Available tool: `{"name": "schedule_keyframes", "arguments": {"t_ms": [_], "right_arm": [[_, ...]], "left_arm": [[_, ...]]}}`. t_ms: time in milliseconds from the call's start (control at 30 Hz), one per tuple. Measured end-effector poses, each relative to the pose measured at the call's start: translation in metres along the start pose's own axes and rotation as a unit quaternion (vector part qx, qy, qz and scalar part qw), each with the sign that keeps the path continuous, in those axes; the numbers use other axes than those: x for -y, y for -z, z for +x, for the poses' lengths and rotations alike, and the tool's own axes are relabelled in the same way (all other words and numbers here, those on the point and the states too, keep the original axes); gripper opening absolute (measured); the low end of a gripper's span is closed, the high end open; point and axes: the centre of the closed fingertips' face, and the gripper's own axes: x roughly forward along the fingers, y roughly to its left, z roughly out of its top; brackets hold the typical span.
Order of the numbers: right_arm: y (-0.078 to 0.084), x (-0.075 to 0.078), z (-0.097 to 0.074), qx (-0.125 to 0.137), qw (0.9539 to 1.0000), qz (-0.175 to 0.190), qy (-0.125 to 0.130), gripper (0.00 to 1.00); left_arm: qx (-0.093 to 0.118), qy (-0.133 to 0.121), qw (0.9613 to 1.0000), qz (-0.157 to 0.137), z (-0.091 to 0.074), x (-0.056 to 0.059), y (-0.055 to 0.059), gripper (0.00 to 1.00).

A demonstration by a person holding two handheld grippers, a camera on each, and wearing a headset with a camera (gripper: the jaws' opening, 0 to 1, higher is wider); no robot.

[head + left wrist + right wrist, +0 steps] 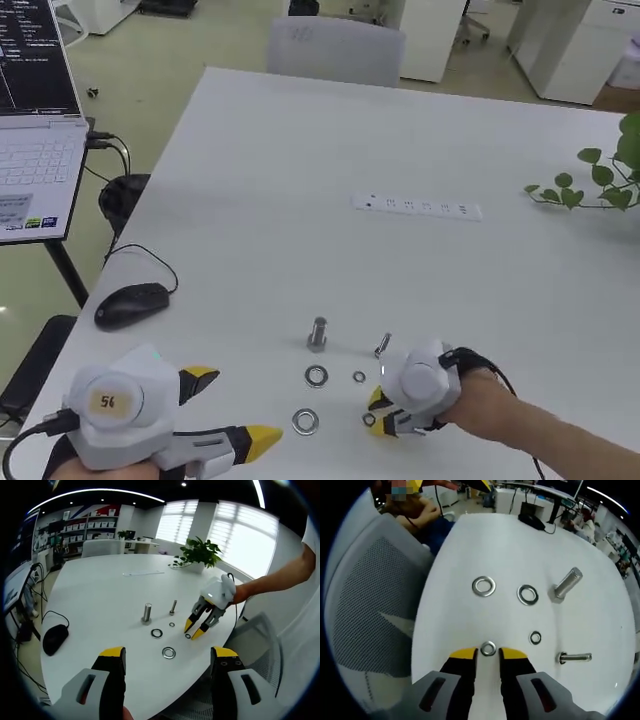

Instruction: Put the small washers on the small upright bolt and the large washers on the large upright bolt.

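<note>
The large bolt (317, 333) and the thinner small bolt (382, 345) stand upright near the white table's front edge. Two large washers (316, 376) (305, 421) and a small washer (359, 377) lie flat in front of them. My right gripper (488, 654) points down at the table with its jaws narrowly open. Another small washer (488, 648) lies on the table between its yellow tips, with a small gap on each side. My left gripper (168, 655) hovers wide open at the front left with nothing in it, facing the nearer large washer (168, 653).
A black mouse (132, 303) with its cable lies at the table's left edge, and a laptop (35, 150) sits on a side desk beyond. A white power strip (417, 207) lies mid-table, a plant (600, 180) at the right. A grey mesh chair (365, 605) stands at the front edge.
</note>
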Motion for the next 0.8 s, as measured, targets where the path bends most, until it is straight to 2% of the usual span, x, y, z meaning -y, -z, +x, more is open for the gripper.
{"name": "schedule_keyframes", "arguments": {"t_ms": [167,300,367,400,800], "right_arm": [[-0.0007,-0.0008,0.0011,-0.003,0.9999,-0.011,-0.001,0.15],[-0.0012,0.0,0.002,-0.004,1.0,-0.004,0.003,0.14],[-0.002,-0.0003,0.0006,-0.002,0.9999,0.007,0.008,0.14],[0.0001,0.001,0.0017,0.0,0.9996,0.027,0.013,0.14],[0.0001,-0.0008,-0.0007,0.02,0.9975,0.062,0.028,0.14]], "left_arm": [[0.001,0.001,1.0,-0.001,0.0019,0.0019,-0.0012,0.68],[0.003,0.0,1.0,-0.002,0.0021,0.0018,-0.0019,0.68],[0.004,-0.001,1.0,-0.003,0.0017,0.0011,-0.0018,0.68],[0.004,-0.001,1.0,-0.003,0.0012,0.0008,-0.0018,0.68],[0.006,-0.01,0.9999,-0.008,-0.0053,-0.006,0.0005,0.68]]}}
